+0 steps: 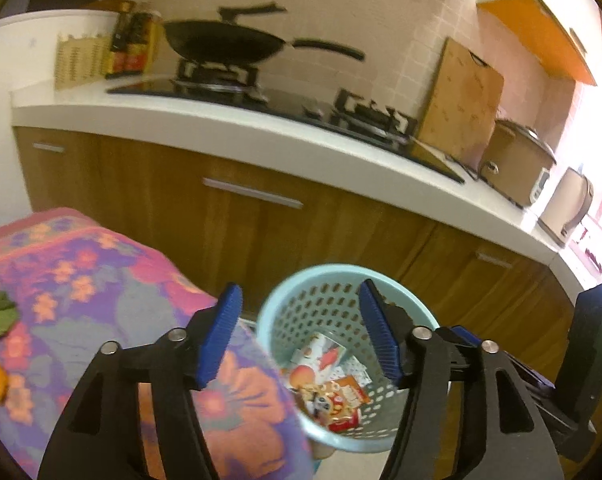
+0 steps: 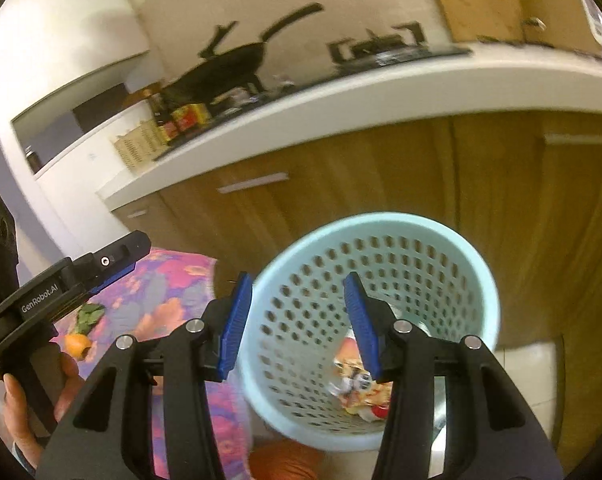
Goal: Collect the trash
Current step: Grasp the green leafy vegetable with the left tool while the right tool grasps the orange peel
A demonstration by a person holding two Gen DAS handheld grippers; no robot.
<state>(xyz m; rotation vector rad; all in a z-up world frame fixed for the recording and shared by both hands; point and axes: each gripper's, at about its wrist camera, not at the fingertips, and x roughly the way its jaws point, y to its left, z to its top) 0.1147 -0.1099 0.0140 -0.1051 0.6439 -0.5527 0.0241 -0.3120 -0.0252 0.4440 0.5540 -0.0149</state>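
Both your left gripper (image 1: pixel 299 334) and right gripper (image 2: pixel 297 322) hover with fingers released and empty above the basket (image 1: pixel 343 276) holding the wrappers (image 1: pixel 329 384) beside the counter (image 1: pixel 81 280); a careless swing could tip it.

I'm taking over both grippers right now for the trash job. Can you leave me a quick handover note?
Left gripper: open, nothing between its pads.
Right gripper: open, also empty.
Both hang over the pale blue perforated plastic basket beside the floral-cloth table.
Done: colourful snack wrappers lie in the basket.
Left: a small orange fruit and green leaves on the table; whether they count as trash is unclear.
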